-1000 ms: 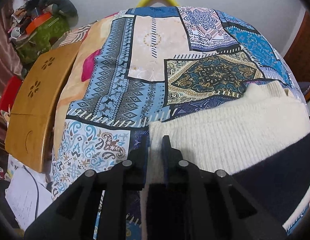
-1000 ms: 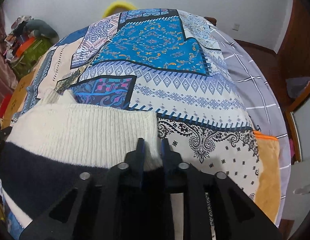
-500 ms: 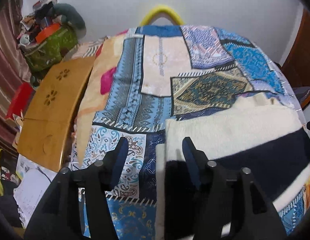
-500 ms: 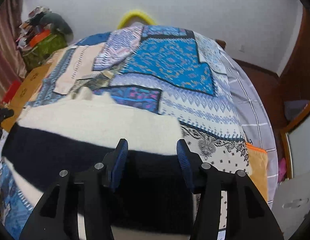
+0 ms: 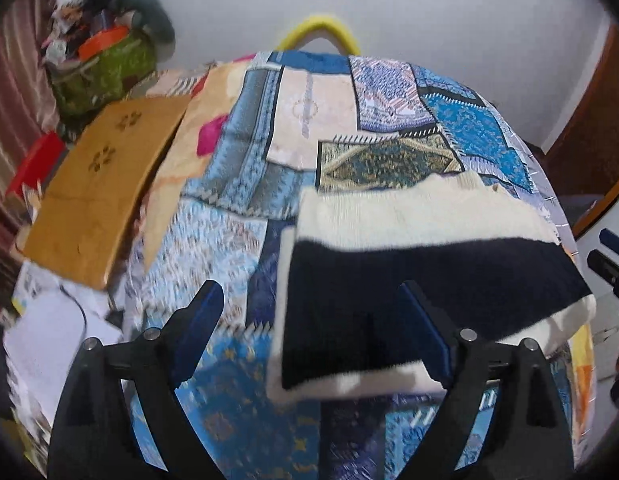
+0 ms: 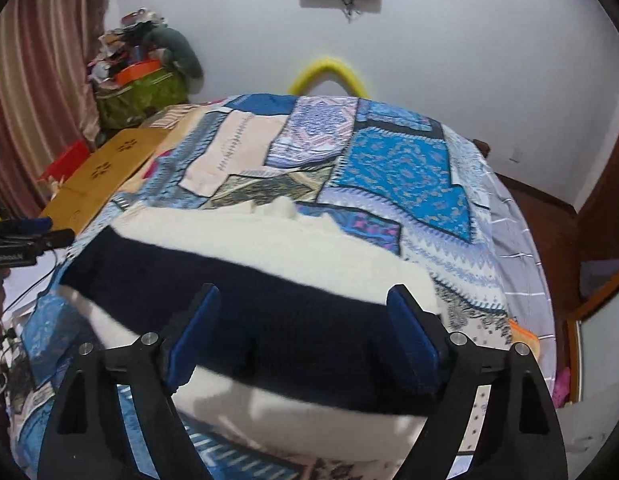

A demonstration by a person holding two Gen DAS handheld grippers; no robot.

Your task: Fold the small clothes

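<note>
A cream and navy knitted sweater [image 5: 409, 240] [image 6: 269, 276] lies folded on the patchwork bedspread [image 5: 245, 168] [image 6: 405, 168]. My left gripper [image 5: 309, 312] hovers above its left end, jaws opening wide, nothing pressed between the blue pads. My right gripper [image 6: 301, 320] hangs over the sweater's navy band near its right end, jaws also opening, pads clear of the cloth. The right gripper's tip [image 5: 607, 260] shows at the right edge of the left wrist view; the left gripper's body [image 6: 25, 240] shows at the left edge of the right wrist view.
A wooden lap table [image 5: 97, 188] [image 6: 101, 176] lies along the bed's left side. A green bag [image 5: 105, 72] piled with clutter stands in the back left corner. A yellow hoop [image 5: 317, 32] leans on the wall behind the bed. Papers [image 5: 49, 332] lie on the floor at left.
Both grippers were shut on the sweater's edge a second ago; both have let go, opened wide and drawn back and up. The sweater now lies flat on the bed.
</note>
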